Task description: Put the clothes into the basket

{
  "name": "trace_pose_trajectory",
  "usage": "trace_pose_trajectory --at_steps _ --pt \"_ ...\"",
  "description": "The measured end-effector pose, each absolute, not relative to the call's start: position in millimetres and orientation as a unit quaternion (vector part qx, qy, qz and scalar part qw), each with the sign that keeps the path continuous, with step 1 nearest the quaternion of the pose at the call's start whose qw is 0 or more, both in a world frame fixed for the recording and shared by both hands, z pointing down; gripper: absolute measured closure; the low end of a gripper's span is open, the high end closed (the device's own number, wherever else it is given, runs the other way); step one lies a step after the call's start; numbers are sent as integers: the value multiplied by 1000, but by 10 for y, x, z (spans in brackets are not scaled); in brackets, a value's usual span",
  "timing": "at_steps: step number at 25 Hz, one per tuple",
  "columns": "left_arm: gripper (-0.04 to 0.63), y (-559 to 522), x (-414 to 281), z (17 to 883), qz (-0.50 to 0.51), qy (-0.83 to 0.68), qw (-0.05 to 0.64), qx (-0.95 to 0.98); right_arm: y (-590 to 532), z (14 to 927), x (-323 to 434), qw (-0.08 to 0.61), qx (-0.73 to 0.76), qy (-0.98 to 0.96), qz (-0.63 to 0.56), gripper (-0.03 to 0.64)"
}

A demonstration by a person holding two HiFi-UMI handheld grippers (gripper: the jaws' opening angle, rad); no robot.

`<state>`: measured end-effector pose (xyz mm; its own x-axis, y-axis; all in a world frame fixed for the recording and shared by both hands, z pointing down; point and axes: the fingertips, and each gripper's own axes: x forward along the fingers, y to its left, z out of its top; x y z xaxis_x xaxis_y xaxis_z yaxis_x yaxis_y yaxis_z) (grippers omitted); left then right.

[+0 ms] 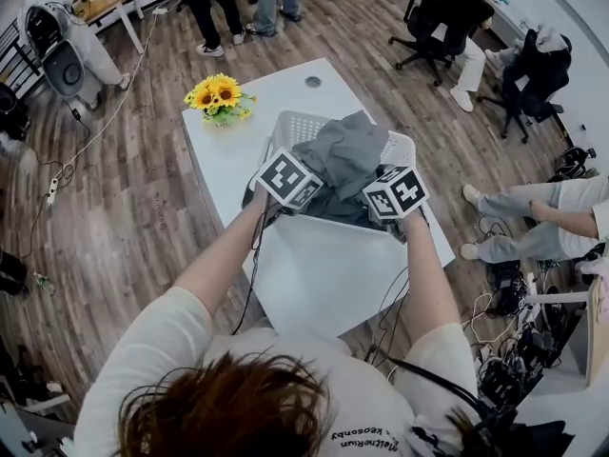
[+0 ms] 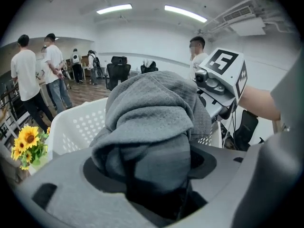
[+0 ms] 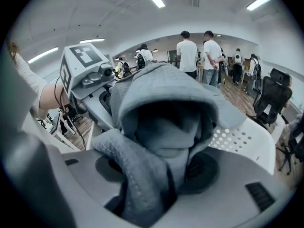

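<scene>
A grey garment [image 1: 343, 160] is heaped over the near side of a white perforated basket [image 1: 300, 122] on the white table [image 1: 324, 274]. My left gripper [image 1: 301, 198] and right gripper [image 1: 383, 209] sit side by side at the basket's near rim, each shut on a fold of that garment. In the left gripper view the cloth [image 2: 152, 108] fills the gap between the jaws [image 2: 156, 179], with the basket wall [image 2: 76, 125] behind. The right gripper view shows the same: a thick fold [image 3: 166, 99] is bunched between the jaws [image 3: 156, 179], above the basket wall [image 3: 242, 139].
A bunch of sunflowers [image 1: 219, 98] stands at the table's far left corner. Several people stand on the wooden floor beyond the table. Office chairs [image 1: 442, 12] are at the far right, and cables [image 1: 504, 303] lie on the floor at the right.
</scene>
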<state>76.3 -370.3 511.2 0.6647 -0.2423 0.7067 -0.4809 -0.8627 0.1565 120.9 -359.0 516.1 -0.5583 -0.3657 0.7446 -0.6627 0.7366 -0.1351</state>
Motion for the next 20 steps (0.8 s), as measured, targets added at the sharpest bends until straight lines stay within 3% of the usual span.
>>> trace_pose_trajectory --at_steps 3,8,17,19,20 --pt "229 -3643 701 5133 370 -215 158 890 -3490 5225 1311 377 305 -844 227 350" --pt "227 -3450 610 4583 307 -253 93 913 -3208 4658 1508 328 375 -844 199 350" --pt "237 -2772 428 3456 118 -328 -15 937 -2556 3314 1118 94 467 -877 63 351" --pt "359 -2641 410 3411 103 -349 -38 931 -2480 3322 1124 79 497 -863 46 365" --pt "412 -2582 402 3424 100 -357 -43 928 -2437 3350 1126 76 510 -856 39 407"
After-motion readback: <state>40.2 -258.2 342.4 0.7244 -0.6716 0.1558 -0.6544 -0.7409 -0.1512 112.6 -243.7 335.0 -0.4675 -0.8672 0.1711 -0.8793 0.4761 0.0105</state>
